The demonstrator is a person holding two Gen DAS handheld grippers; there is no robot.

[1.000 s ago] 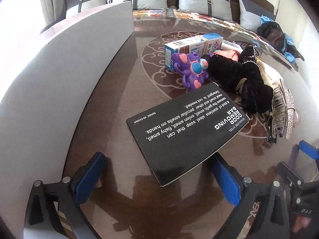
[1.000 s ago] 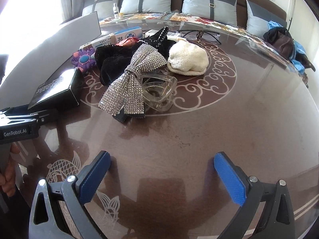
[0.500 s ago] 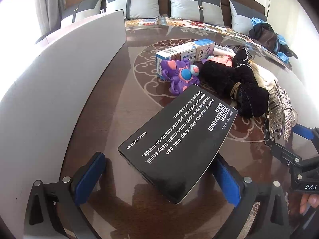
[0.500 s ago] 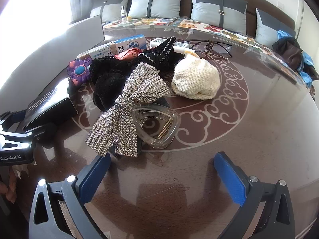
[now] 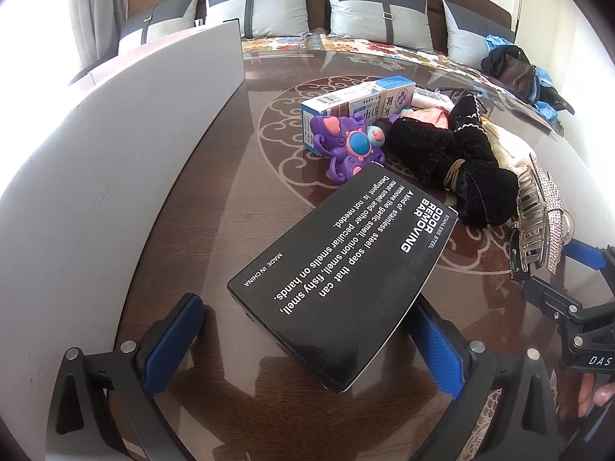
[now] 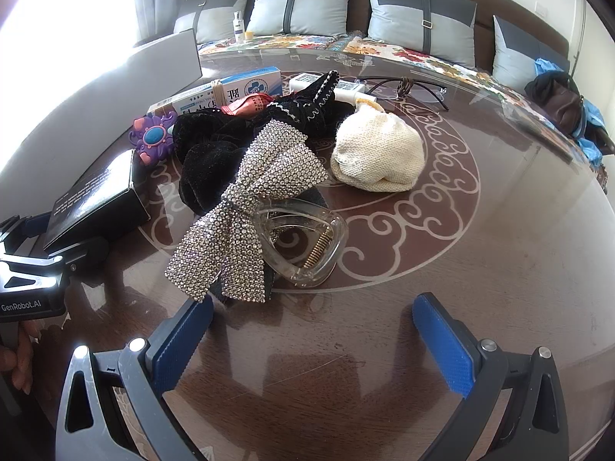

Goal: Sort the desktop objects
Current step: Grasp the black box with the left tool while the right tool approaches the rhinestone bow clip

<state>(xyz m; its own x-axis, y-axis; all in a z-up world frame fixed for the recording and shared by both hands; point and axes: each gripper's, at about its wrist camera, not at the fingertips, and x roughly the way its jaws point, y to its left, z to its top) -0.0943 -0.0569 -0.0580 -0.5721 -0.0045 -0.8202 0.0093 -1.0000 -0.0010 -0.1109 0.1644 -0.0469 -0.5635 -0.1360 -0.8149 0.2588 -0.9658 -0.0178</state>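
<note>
A black soap box [image 5: 346, 269] lies flat on the brown table, its near corner between the open fingers of my left gripper [image 5: 307, 342]; it also shows in the right wrist view [image 6: 96, 207]. Behind it lie a purple toy [image 5: 349, 146], a blue-white carton [image 5: 357, 103] and black velvet scrunchies [image 5: 453, 161]. My right gripper [image 6: 311, 345] is open and empty, just short of a rhinestone bow clip [image 6: 250, 211] and a clear claw clip [image 6: 303, 238]. A cream knit pouch [image 6: 376, 153] lies behind them.
A white board [image 5: 115, 161] stands along the table's left side. Eyeglasses [image 6: 407, 88] and a white charger [image 6: 346, 86] lie at the back. A sofa with grey cushions [image 6: 303, 7] runs behind the table; a dark bag [image 6: 561, 103] sits at far right.
Both grippers moved forward. The black box now lies nearer and deeper between my left fingers. The bow clip and claw clip now sit close to my right fingertips.
</note>
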